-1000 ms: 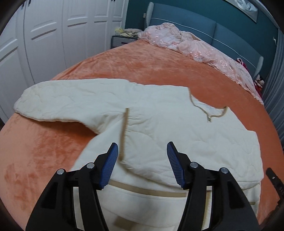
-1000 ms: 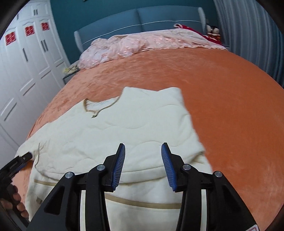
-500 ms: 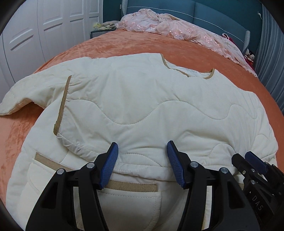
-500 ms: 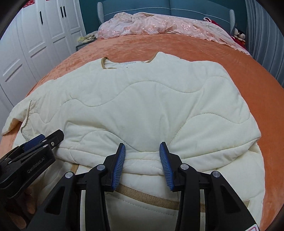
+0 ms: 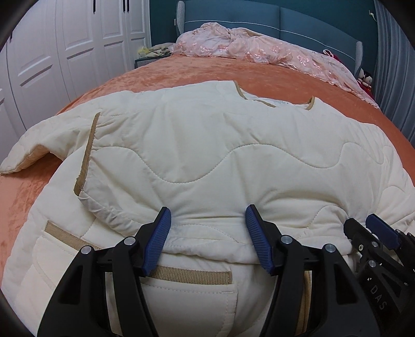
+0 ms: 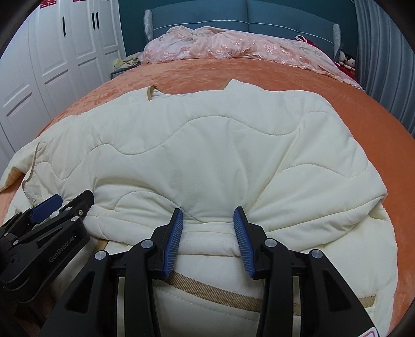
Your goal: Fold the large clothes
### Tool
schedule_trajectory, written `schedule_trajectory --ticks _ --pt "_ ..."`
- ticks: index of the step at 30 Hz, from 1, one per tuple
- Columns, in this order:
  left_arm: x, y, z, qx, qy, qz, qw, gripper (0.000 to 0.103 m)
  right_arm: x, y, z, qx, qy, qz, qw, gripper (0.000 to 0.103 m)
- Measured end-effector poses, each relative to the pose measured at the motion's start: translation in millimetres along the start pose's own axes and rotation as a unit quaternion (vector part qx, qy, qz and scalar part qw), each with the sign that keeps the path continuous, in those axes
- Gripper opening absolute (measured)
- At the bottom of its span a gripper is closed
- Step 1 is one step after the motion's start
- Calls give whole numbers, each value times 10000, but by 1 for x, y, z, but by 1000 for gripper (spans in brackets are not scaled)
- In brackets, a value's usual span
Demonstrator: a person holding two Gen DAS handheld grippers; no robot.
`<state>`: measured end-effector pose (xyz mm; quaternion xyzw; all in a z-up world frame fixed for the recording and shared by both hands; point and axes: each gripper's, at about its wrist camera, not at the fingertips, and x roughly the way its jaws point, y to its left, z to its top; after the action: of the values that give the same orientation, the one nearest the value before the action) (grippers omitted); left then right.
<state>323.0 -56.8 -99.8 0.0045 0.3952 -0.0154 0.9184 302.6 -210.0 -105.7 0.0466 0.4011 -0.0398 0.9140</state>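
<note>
Spread across the orange bedspread (image 5: 181, 70), one cream quilted jacket (image 5: 207, 155), collar toward the headboard (image 6: 246, 15), hem toward the cameras. Directly ahead of both tools, its folded lower edge bunched between each pair of blue pads. Left gripper (image 5: 207, 233): jaws apart, straddling a thick roll of the fabric, pads at either side of the fold and seemingly touching it, not clamped. Right gripper (image 6: 208, 233): jaws likewise parted, a narrower gap, a puckered ridge of padding rising between the pads; whether pinched firmly, cannot tell. Side by side at the hem, the two grippers, each visible at the edge of the other's view. Wavy stitch lines across the back panel, tan trim at the neckline, along the front placket on the left and above a pocket near the hem. One sleeve (image 5: 23, 153) out to the left on the bedspread, the other tucked out of sight. Counted: one jacket, two grippers, one pink lace coverlet (image 5: 259, 51) heaped by the headboard, white wardrobe doors (image 5: 64, 51) on the left, one small nightstand (image 5: 145, 61) with clutter on top.
</note>
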Motion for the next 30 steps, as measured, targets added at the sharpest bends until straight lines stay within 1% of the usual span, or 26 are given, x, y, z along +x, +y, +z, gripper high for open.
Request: schedule_trajectory --ticks 5,7,8,10,11,12,13,14,15,16,18,19,20,21,23,24,25,26,27,28,29,30 --pt "0 1 0 -30 0 -35 10000 58 3 4 -1 -68 0 -84 9999 40" --pt "0 4 1 -81 22 -108 9999 58 2 5 1 -86 33 -102 9999 40" --pt "-2 8 3 -176 46 -242 9995 58 3 5 2 -83 68 -95 9999 40" --pt "-15 27 11 -487 142 -659 9965 58 2 5 8 -62 198 -77 9998 40" --pt "-26 41 16 -687 144 -720 9949 58 -2 6 12 -44 259 -116 9996 40" --pt "-38 58 20 -884 86 -720 9934 61 -9 8 17 6 261 -148 9995 41" --pt "-51 77 24 -1076 -12 -768 9912 72 -17 10 21 120 207 -44 9997 42" --pt "-63 101 29 -1270 -140 -812 9885 77 -25 14 24 274 149 128 9994 42" --pt "-70 125 33 -1422 -241 -744 9867 86 -32 22 27 381 120 283 9988 42" --pt "-75 149 36 -1554 -288 -582 9857 88 -35 32 29 380 121 389 9984 42" --pt "-68 206 43 -1894 -115 -268 9815 88 -38 59 31 219 137 560 9981 42" --pt "-61 237 45 -2159 26 -123 9763 88 -39 75 30 96 141 644 9978 42" --pt "-55 268 44 -2464 123 59 9691 88 -39 88 28 -22 145 684 9976 42" --pt "-50 300 42 -2796 162 196 9598 88 -38 101 25 -161 149 691 9974 42" --pt "-44 358 34 -3463 175 389 9371 87 -36 119 17 -301 200 716 9968 42" --pt "-41 382 30 -3745 163 455 9260 87 -35 124 13 -293 243 758 9964 42" --pt "-36 403 26 -3953 195 486 9171 87 -36 128 9 -269 278 781 9962 42" --pt "-29 420 23 -4112 283 480 9098 86 -36 129 5 -250 314 784 9961 42" --pt "-22 434 20 -4274 350 497 9020 81 -36 130 1 -239 353 762 9962 42" --pt "-17 445 17 -4417 327 452 8954 80 -37 130 -4 -235 404 736 9962 42" --pt "-15 454 17 -4491 254 406 8922 80 -36 129 -9 -231 464 704 9962 42" --pt "-13 458 19 -4508 212 435 8913 77 -36 128 -12 -222 516 658 9962 42"
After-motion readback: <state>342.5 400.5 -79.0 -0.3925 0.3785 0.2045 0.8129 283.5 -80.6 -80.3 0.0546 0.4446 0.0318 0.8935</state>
